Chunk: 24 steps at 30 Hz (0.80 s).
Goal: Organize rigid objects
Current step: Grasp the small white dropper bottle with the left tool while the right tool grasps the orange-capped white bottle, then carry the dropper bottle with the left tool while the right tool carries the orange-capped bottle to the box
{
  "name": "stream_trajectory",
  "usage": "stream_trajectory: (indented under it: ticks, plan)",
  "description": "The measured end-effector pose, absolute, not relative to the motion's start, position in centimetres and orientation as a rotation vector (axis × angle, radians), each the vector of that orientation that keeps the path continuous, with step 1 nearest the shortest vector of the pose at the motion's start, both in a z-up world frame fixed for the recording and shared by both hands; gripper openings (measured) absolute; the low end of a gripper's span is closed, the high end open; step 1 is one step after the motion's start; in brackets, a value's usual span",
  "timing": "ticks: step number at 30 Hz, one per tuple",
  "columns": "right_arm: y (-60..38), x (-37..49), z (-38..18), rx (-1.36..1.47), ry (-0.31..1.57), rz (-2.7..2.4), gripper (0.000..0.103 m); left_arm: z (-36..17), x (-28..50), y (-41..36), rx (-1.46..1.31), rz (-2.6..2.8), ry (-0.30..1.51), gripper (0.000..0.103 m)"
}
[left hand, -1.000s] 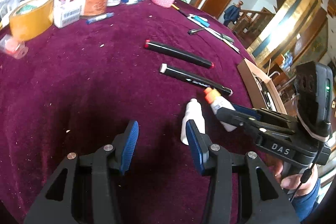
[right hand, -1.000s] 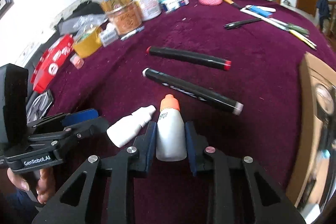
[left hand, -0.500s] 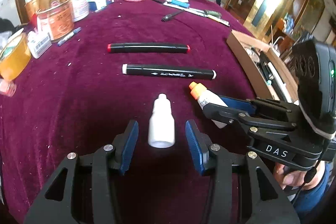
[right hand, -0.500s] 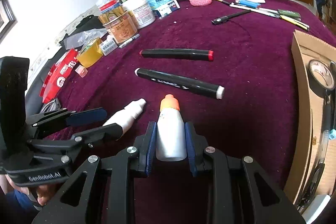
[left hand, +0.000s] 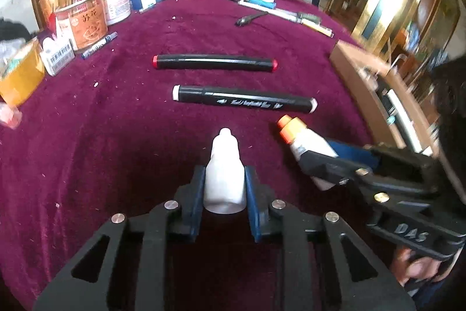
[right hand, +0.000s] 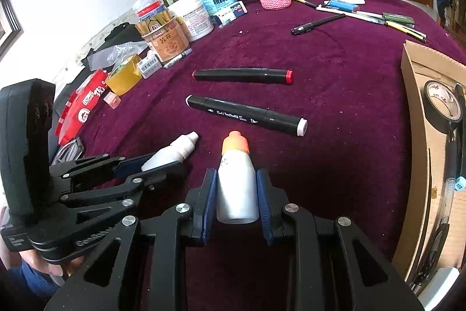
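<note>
Closing your left gripper (left hand: 224, 188) jaws on white bottle (left hand: 224, 165): blue pads flank its body, touching both sides, nozzle pointing away toward white-tipped marker (left hand: 243, 99). Your right gripper (right hand: 236, 194) jaws narrow, pinching orange-capped bottle (right hand: 236, 179) by its body, cap forward. Both bottles low over maroon tabletop (left hand: 116, 136), side by side, near each other; cannot tell if they rest on it. Red-tipped marker (left hand: 214, 61) lies beyond, parallel to first marker. Cardboard box (right hand: 416, 112) at tabletop's right edge.
</note>
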State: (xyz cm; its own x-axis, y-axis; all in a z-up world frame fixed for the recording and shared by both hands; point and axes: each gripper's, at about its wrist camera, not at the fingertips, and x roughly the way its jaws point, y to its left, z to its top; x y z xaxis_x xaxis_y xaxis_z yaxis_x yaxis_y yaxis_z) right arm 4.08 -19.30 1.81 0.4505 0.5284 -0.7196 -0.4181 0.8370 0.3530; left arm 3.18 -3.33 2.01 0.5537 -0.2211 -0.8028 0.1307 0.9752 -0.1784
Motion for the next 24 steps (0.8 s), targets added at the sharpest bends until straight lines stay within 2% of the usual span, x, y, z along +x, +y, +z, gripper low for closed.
stream_trajectory:
  ticks: [6,24]
  plan:
    - [-19.27,3.93,2.12,0.122,0.917,0.574,0.024,3.21,2.56,-4.14,-0.115,-0.243,0.891,0.023]
    - [-19.68,4.22,2.35,0.129,0.9,0.54,0.024,2.63,2.64,-3.88,-0.159,-0.273,0.898,0.023]
